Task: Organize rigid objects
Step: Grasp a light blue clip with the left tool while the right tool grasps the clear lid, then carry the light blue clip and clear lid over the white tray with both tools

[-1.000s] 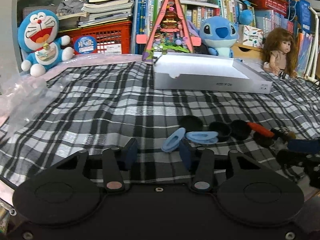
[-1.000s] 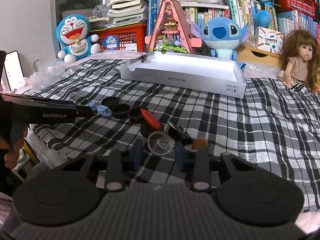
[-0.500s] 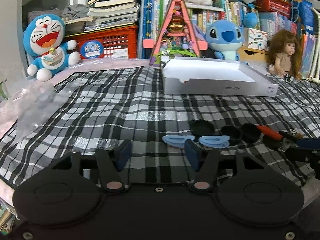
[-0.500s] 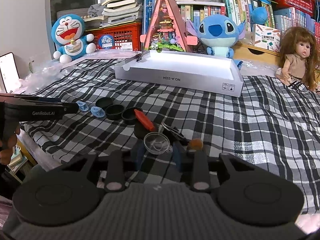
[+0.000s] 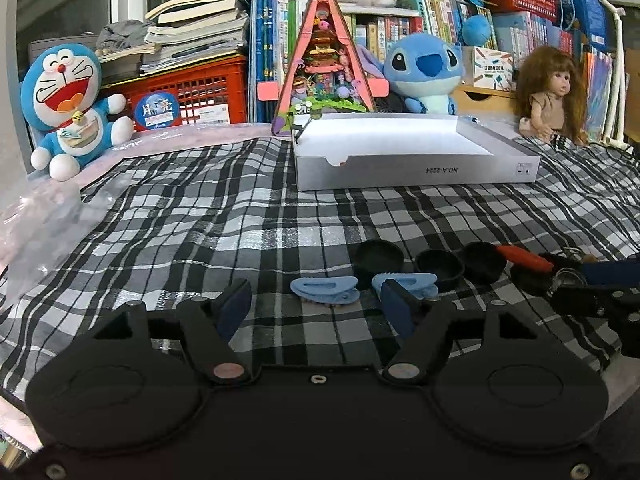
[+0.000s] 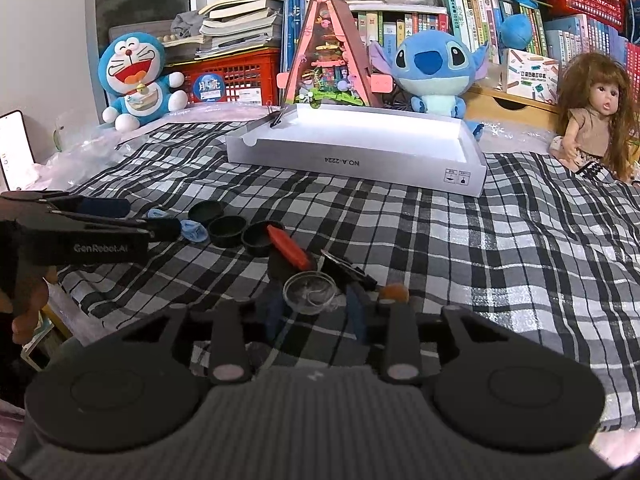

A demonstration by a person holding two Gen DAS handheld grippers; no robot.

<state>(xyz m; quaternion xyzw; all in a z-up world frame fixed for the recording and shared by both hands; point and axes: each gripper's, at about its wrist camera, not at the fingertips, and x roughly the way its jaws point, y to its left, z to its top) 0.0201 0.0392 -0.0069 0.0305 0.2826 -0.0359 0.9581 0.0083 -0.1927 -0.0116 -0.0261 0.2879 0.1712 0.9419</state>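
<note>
Both grippers are at the approach stage: nothing is lifted, and the small rigid items lie in a row on the black-and-white checked cloth [image 5: 240, 224], well short of the shallow white cardboard box [image 5: 416, 168] that is presumably their destination.

The left gripper [image 5: 316, 308] has just been opening its jaws; they stand apart with only cloth between them. The nearer of the two light-blue plastic clips [image 5: 324, 290] lies just ahead of the gap, roughly centred, while the second clip [image 5: 404, 282] sits just behind the right-hand pad, partly hidden by it. Beyond them stand three round black plastic caps [image 5: 378, 258].

The right gripper [image 6: 316, 312] has also just been opening. The clear round plastic lid [image 6: 309, 293] lies between its two blue pads; whether the pads touch its rim cannot be told, though they do not appear to press on it. Just past the jaws lie a red-orange flat piece [image 6: 290, 250] and a small brown-tipped item [image 6: 394, 292].

The next move probably calls for the left gripper to slide forward until the nearer clip is between the pads, then close. The right needs only to close squarely on the lid's thin, slippery rim, then carry it to the box beyond.
</note>
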